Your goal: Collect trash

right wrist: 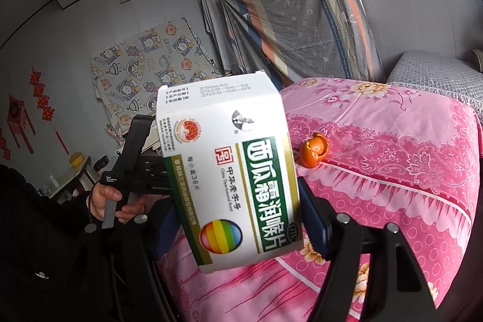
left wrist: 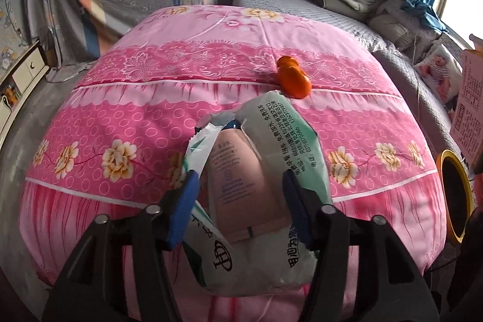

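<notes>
2 claws: left claw [left wrist: 241, 189] clamps plastic bag [left wrist: 271, 147]; right claw [right wrist: 238, 201] grips medicine box [right wrist: 232, 171].

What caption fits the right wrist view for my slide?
Right claw grips a white medicine box above the pink floral quilt, orange peel lying beyond.

On the white medicine box [right wrist: 232, 180] you can read big white characters 西瓜霜润喉片 on a green band, "OTC" in an oval at its near end, 中华老字号 with "China Time-Honored Brand" beside it, and 每小盒36片 (the dates on its far flap are too faint). The white-and-green plastic bag [left wrist: 271, 141] shows 电话 and a blurred number.
</notes>
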`<state>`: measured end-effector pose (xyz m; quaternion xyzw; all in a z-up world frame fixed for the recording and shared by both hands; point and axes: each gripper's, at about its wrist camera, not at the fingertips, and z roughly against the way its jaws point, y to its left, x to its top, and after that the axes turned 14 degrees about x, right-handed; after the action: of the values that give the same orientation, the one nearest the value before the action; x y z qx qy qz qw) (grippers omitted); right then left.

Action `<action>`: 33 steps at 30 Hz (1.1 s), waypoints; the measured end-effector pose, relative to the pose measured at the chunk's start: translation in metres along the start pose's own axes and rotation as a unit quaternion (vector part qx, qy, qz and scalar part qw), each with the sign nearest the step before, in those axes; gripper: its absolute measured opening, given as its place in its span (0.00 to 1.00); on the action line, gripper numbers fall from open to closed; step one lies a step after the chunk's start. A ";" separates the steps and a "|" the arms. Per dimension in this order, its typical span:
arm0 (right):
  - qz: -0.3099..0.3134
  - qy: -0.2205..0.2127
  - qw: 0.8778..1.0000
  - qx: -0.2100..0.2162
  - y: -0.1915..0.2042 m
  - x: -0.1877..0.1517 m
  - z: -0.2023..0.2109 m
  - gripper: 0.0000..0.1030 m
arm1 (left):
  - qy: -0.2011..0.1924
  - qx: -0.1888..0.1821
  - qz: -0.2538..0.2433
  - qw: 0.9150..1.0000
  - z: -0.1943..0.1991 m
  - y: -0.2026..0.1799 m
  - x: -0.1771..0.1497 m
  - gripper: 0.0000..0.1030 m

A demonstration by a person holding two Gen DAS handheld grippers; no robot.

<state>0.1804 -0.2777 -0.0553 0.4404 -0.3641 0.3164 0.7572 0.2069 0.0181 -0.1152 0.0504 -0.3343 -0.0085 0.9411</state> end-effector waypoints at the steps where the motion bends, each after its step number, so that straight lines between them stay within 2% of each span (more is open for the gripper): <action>1: 0.001 0.001 1.000 0.001 0.001 0.000 -0.001 0.65 | 0.002 0.004 -0.004 1.000 -0.001 -0.001 0.000 0.58; 5: 0.006 0.005 1.000 -0.001 0.008 0.000 -0.003 0.65 | 0.028 -0.002 -0.019 0.999 -0.016 -0.008 0.001 0.60; 8: 0.011 0.006 1.000 -0.006 0.015 0.000 -0.002 0.65 | 0.041 -0.020 -0.016 0.999 -0.023 -0.010 0.001 0.48; 12: 0.015 0.007 1.000 -0.016 0.024 0.000 0.003 0.65 | 0.031 -0.021 -0.021 0.999 -0.018 -0.010 0.000 0.43; 14: 0.016 0.007 1.000 -0.022 0.028 -0.002 0.005 0.65 | 0.024 -0.037 -0.011 0.999 -0.012 -0.004 -0.001 0.41; 16: 0.014 0.007 1.000 -0.024 0.030 -0.002 0.008 0.65 | 0.019 -0.070 0.002 0.997 -0.004 0.002 -0.001 0.41; 19: 0.014 0.006 1.000 -0.027 0.035 -0.003 0.009 0.65 | -0.010 -0.141 0.024 0.990 0.018 0.013 -0.002 0.41; 23: 0.021 -0.001 0.999 -0.026 0.046 -0.002 0.012 0.65 | -0.057 -0.178 0.035 0.982 0.047 0.019 0.003 0.41; 33: 0.020 -0.045 0.997 -0.057 0.070 -0.012 0.042 0.65 | -0.153 -0.189 0.008 0.970 0.113 -0.004 0.023 0.41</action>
<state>0.1065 -0.2887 -0.0197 0.4033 -0.4239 0.2897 0.7574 0.1532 0.0027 -0.0142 -0.1327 -0.4674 -0.0713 0.8711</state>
